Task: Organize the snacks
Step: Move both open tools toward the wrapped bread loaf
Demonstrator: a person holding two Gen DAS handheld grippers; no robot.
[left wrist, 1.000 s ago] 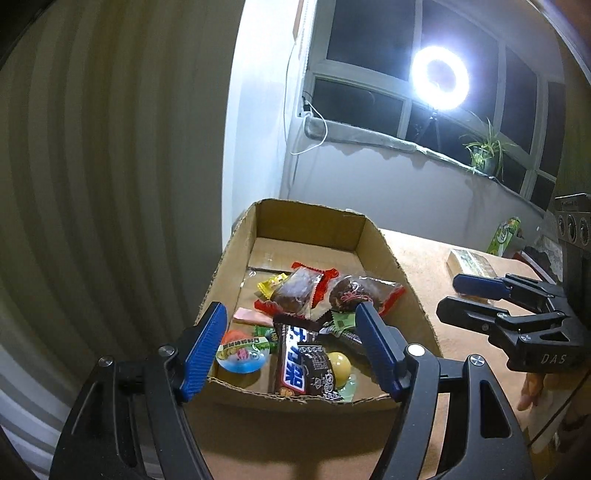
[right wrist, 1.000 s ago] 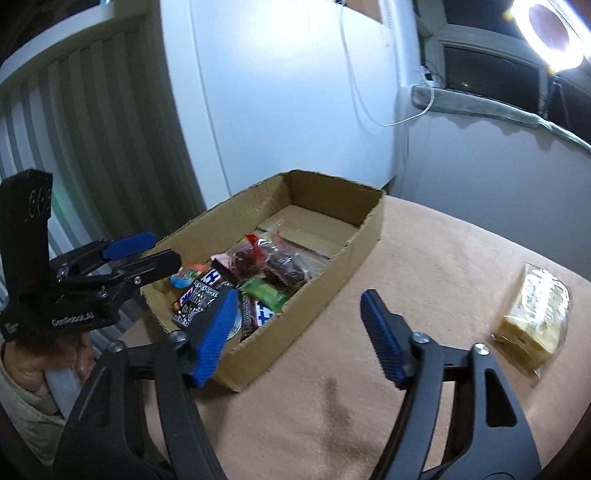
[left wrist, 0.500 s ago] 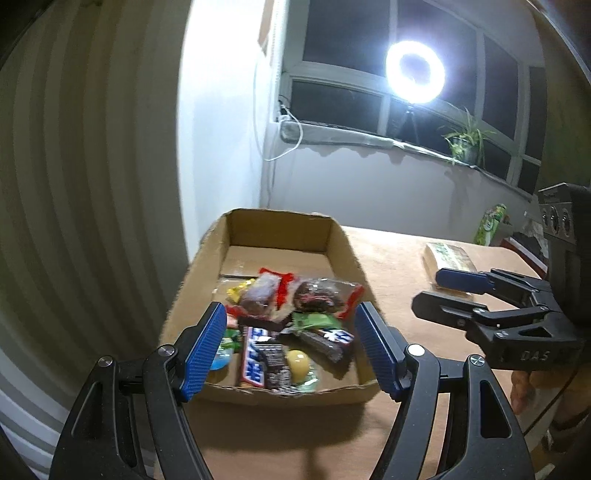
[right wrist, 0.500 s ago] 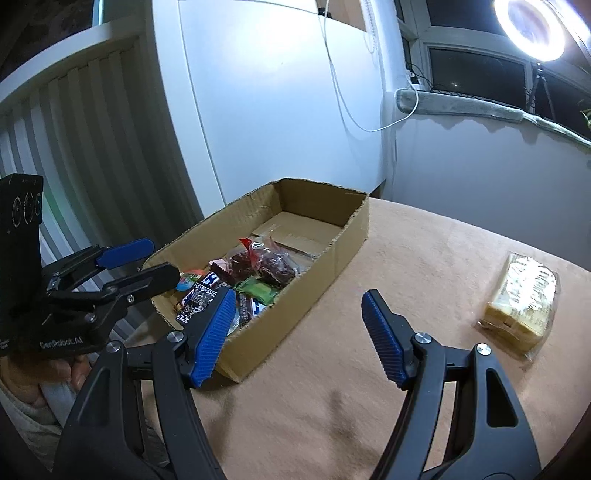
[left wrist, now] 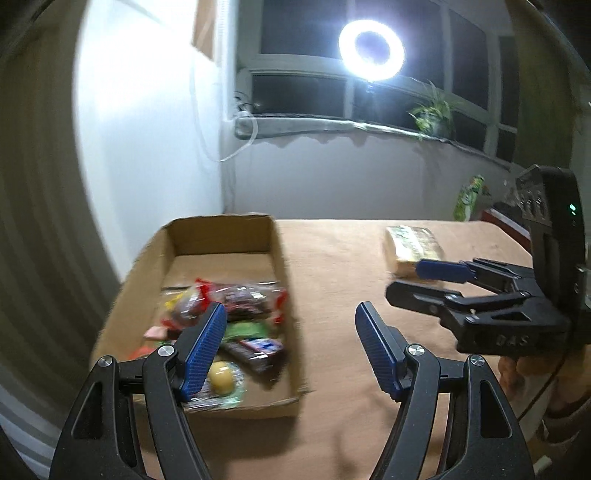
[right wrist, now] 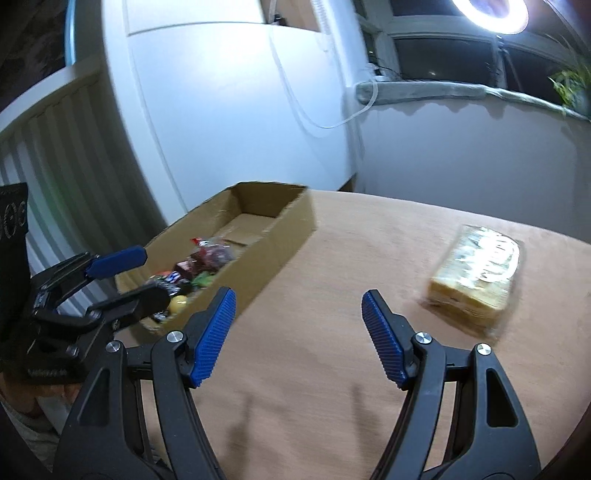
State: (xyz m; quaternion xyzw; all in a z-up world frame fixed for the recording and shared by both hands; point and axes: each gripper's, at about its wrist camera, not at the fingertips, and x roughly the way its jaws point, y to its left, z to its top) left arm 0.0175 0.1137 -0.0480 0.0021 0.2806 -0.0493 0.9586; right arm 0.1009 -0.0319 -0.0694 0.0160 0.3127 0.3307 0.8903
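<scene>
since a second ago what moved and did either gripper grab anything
Both grippers swung right, away from the cardboard box toward the wrapped yellow pack. The left gripper now spans the box's right wall and bare table; the right gripper is over bare table. Nothing grabbed: both jaws open, empty. Box, snacks and pack stayed put.

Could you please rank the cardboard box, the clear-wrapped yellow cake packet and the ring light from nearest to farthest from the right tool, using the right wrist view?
1. Open brown cardboard box, ahead left of the right tool.
2. Clear-wrapped yellow cake packet, ahead right on the tan tablecloth; too close to the box to call.
3. Glowing ring light, far back by the window.
</scene>
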